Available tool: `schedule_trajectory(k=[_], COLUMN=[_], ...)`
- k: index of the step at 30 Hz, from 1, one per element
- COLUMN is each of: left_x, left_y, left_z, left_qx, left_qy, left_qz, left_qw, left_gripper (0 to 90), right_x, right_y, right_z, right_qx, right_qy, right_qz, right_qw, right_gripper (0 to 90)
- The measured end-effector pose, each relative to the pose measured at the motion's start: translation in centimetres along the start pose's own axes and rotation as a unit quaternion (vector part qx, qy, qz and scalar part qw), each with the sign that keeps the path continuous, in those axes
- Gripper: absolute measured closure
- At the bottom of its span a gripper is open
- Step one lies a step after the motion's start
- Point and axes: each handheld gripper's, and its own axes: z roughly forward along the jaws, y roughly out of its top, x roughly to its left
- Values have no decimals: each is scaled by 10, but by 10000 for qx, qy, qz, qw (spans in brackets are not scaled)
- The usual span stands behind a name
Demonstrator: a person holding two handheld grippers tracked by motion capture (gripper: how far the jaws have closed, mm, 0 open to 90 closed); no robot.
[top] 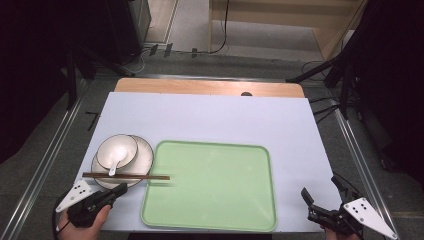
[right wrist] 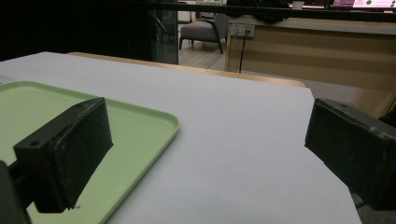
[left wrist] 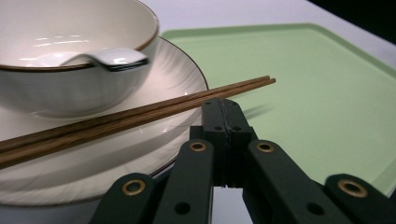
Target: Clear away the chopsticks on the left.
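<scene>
A white plate [top: 146, 156] with a dark rim sits at the table's front left. On it stands a white bowl [top: 119, 149] holding a white spoon [top: 114, 165]. A pair of brown chopsticks [top: 125, 176] lies across the plate's near side, tips over the left rim of the green tray [top: 210, 185]. My left gripper [top: 121, 188] is shut with nothing in it, just short of the chopsticks [left wrist: 140, 115], pointing at the plate [left wrist: 180, 70] and bowl [left wrist: 70, 88]. My right gripper [top: 321, 187] stands open over the mat, right of the tray [right wrist: 140, 122]; nothing lies between its jaws [right wrist: 210, 144].
A pale mat [top: 210, 120] covers the wooden table [top: 200, 86]. The tray's flat bottom is bare. Metal rails [top: 47, 160] run along both table sides, with dark stands and cables on the floor beyond the far edge.
</scene>
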Motion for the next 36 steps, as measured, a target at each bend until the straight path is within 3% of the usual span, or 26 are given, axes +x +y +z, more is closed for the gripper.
schedule_trajectory(k=[4, 10, 21, 28, 36], left_x=[-7, -11, -13, -14, -17], left_y=[5, 9, 22, 28, 31], left_z=[16, 33, 57, 70, 80], left_qx=[155, 308, 401, 361, 215], left_qy=[96, 233, 324, 523, 987], left_qz=[232, 309, 323, 218, 173], left_qw=[9996, 9988, 9981, 9977, 9947], left_gripper=[900, 900, 900, 900, 900], right_x=[1, -1, -1, -1, -2], right_y=[0, 0, -1, -2, -2], right_z=[-1, -1, -1, -1, 0], right_qx=[-15, 6, 28, 54, 70], right_qy=[-5, -21, -39, -39, -32], right_qz=[-11, 21, 30, 52, 43], right_qw=[10000, 10000, 10000, 10000, 10000], right_gripper=[8, 8, 8, 8, 8])
